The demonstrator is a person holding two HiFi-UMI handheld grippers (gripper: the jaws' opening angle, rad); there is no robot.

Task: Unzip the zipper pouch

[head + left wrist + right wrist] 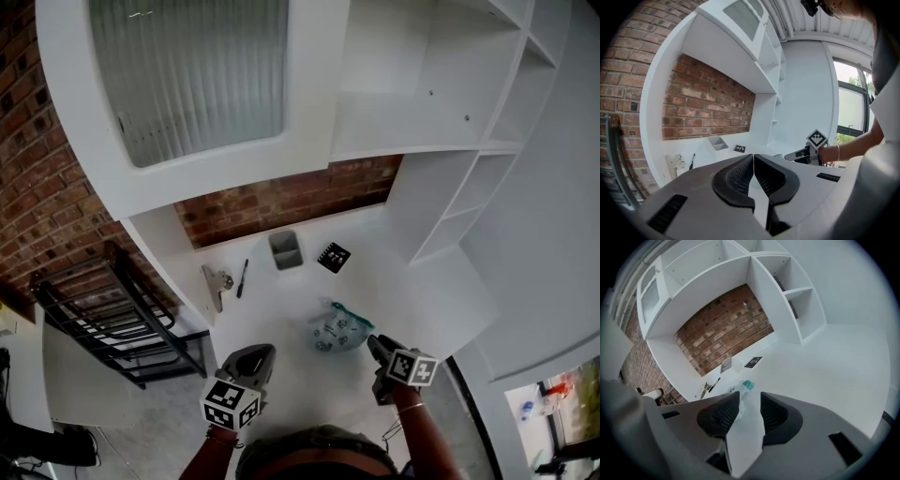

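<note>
A small clear pouch with a teal zipper end lies on a white desk. The right gripper points at it from its right, jaws apart and pinching nothing. The left gripper, well left of the pouch, has its jaws together and empty.

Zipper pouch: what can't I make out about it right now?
- Head view: the zipper pouch is too small to tell whether it is zipped shut.
- Right gripper view: the right gripper covers most of the pouch with its own body, so only a teal-tipped end shows.
- Either view: it is unclear whether that gripper touches the pouch.
</note>
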